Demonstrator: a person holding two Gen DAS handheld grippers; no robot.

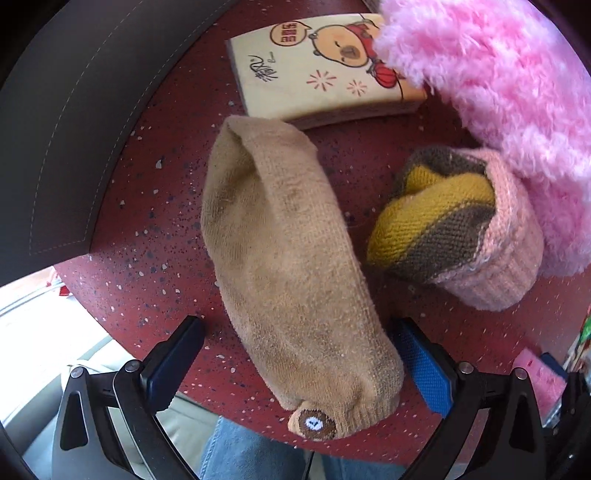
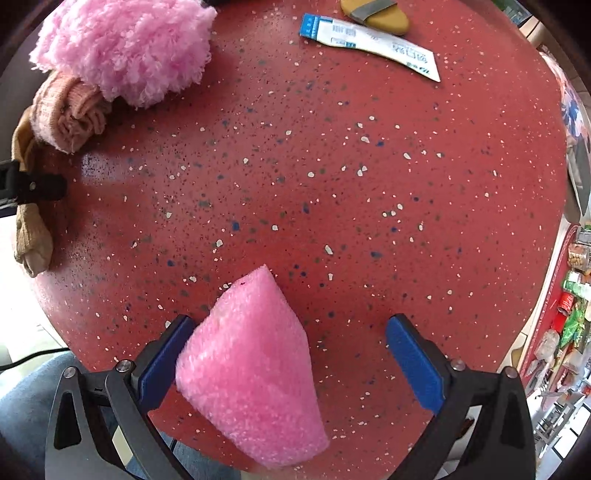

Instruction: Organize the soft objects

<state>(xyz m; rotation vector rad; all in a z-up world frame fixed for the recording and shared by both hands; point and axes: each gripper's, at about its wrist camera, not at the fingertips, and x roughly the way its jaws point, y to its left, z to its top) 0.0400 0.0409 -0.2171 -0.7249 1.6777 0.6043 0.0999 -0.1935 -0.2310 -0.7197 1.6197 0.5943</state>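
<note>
A tan sock [image 1: 291,273] with a bear patch lies lengthwise on the red speckled table [image 1: 155,229], its lower end between the wide-apart fingers of my open left gripper [image 1: 299,369]. Right of it sits a rolled knit sock [image 1: 454,225] in yellow, grey and pink, under a fluffy pink item [image 1: 495,92]. In the right wrist view a pink sponge piece [image 2: 251,373] rests between the fingers of my open right gripper [image 2: 295,362], touching the left pad only. The fluffy pink item [image 2: 125,48], the rolled knit sock [image 2: 66,114] and the tan sock [image 2: 31,236] lie at the far left.
A tissue pack [image 1: 317,70] printed with a cartoon lies behind the tan sock. A dark leather seat back [image 1: 62,122] borders the table's left. A white-and-blue tube [image 2: 369,44] and a yellow-grey sock [image 2: 376,13] lie at the table's far side. Shelves of goods [image 2: 572,314] stand right.
</note>
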